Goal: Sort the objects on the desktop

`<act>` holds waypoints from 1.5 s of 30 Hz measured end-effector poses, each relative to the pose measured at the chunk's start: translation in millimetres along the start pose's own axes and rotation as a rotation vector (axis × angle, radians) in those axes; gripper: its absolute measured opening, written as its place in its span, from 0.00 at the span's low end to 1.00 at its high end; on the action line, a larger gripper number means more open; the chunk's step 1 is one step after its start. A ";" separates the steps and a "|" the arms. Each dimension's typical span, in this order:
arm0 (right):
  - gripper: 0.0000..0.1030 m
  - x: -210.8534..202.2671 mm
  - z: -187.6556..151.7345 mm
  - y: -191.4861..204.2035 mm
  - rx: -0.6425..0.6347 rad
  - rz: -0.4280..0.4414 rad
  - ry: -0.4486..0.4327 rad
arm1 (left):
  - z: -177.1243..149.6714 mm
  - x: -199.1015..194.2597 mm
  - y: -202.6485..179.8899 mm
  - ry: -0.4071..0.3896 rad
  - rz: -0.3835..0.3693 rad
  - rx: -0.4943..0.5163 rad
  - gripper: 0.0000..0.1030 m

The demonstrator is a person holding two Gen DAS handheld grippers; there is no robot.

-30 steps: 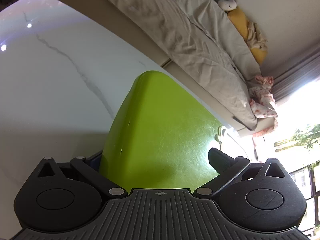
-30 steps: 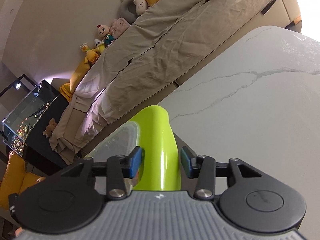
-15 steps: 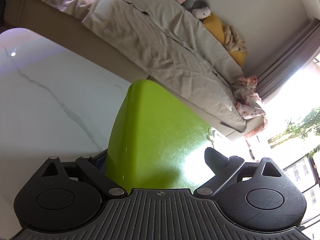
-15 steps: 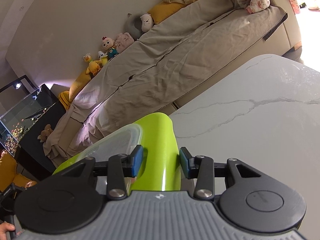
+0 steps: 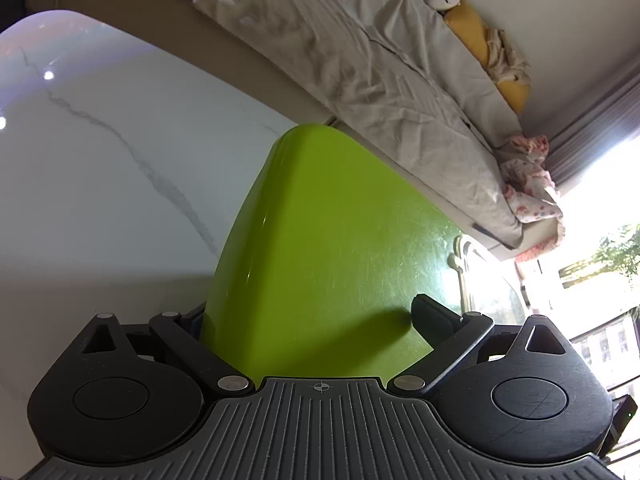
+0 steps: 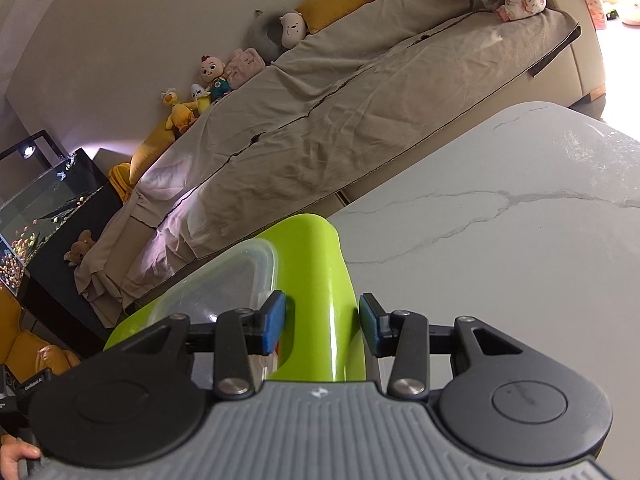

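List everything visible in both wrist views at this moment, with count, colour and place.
Tray: one, lime green, held over the table between both grippers.
Lid: one, clear plastic, lying in the tray.
Table: one, white marble with grey veins.
Sofa: one, under a beige cover, behind the table.
Soft toys: several, mixed colours, along the sofa back.
Fish tank: one, dark, far left.
Left gripper: black, jaws astride the tray's edge.
Right gripper: blue pads on the tray's rim.

- The left gripper (image 5: 308, 316) has its two black fingers set wide around a lime-green tray (image 5: 320, 248).
- The tray lies on a white marble table (image 5: 100, 180).
- Beyond the tray, a sofa (image 5: 360, 60) under a wrinkled beige cover runs along the table's far edge.
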State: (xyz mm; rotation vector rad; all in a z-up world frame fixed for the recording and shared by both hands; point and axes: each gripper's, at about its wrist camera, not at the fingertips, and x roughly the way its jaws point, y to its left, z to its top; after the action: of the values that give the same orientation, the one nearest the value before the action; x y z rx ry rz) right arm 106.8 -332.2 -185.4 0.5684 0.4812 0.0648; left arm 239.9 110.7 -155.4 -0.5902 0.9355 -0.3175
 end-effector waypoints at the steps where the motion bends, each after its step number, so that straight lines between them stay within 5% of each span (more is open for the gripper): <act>1: 0.43 0.9 0.6 -0.1 0.001 -0.001 0.000 | 1.8 1.5 -0.3 0.000 0.002 -0.001 0.97; 8: 0.46 3.2 2.0 2.0 0.007 -0.018 0.007 | 5.4 1.1 5.3 0.013 -0.010 -0.024 0.96; 13: 0.70 -37.5 20.1 29.5 -0.094 -0.090 -0.113 | -9.7 -36.5 11.8 -0.059 0.011 -0.007 0.96; 15: 0.81 -39.0 33.7 63.9 -0.212 -0.096 -0.093 | -17.0 -51.3 13.7 -0.086 0.022 -0.013 0.97; 19: 0.71 9.4 49.7 143.2 -0.394 -0.018 0.075 | -37.0 -79.7 14.3 -0.118 0.035 -0.030 0.97; 22: 0.64 70.6 46.2 200.9 -0.477 -0.053 0.196 | -55.8 -104.4 5.8 -0.139 0.029 -0.021 0.98; 29: 0.61 181.7 8.5 240.5 -0.487 -0.194 0.404 | -104.7 -107.2 -20.1 0.033 0.009 0.146 1.00; 35: 0.60 186.4 -5.7 238.8 -0.437 -0.153 0.497 | -106.5 -88.0 -13.7 0.049 0.059 0.141 1.00; 45: 0.61 175.0 4.2 237.4 -0.423 -0.135 0.495 | -102.9 -52.5 -16.5 0.094 0.030 0.119 1.00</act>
State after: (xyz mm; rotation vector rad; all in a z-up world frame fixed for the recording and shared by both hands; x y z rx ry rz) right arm 281.0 -100.8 -129.6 0.0955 0.9586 0.1759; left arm 125.3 89.2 -157.5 -0.4546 1.0080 -0.3740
